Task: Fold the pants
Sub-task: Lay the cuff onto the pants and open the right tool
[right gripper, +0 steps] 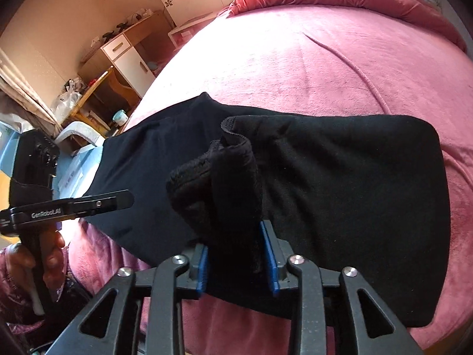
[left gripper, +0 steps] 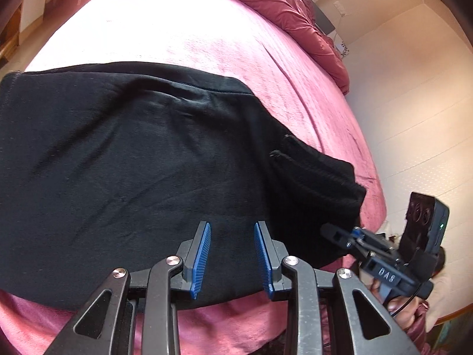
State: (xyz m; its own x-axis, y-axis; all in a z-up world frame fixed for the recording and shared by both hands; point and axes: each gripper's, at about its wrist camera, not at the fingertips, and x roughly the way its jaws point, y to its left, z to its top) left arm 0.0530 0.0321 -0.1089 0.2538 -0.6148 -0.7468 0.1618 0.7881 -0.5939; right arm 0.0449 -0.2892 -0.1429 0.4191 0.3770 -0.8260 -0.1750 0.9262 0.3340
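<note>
Black pants (left gripper: pixel 142 171) lie flat across a pink bed, partly folded. My left gripper (left gripper: pixel 232 230) is open and empty, hovering over the near edge of the pants; it shows side-on in the right wrist view (right gripper: pixel 127 199). My right gripper (right gripper: pixel 235 236) is shut on a bunched-up end of the pants (right gripper: pixel 218 183), lifted a little above the flat part (right gripper: pixel 354 192). In the left wrist view the right gripper (left gripper: pixel 328 230) sits at the right end of the pants, its tips hidden in the cloth.
The pink bedspread (left gripper: pixel 207 38) extends far behind the pants. A crumpled red quilt (left gripper: pixel 283 9) lies at the bed's far edge. Beside the bed stand a wooden cabinet (right gripper: pixel 124 56) and a cluttered small table (right gripper: pixel 88 97).
</note>
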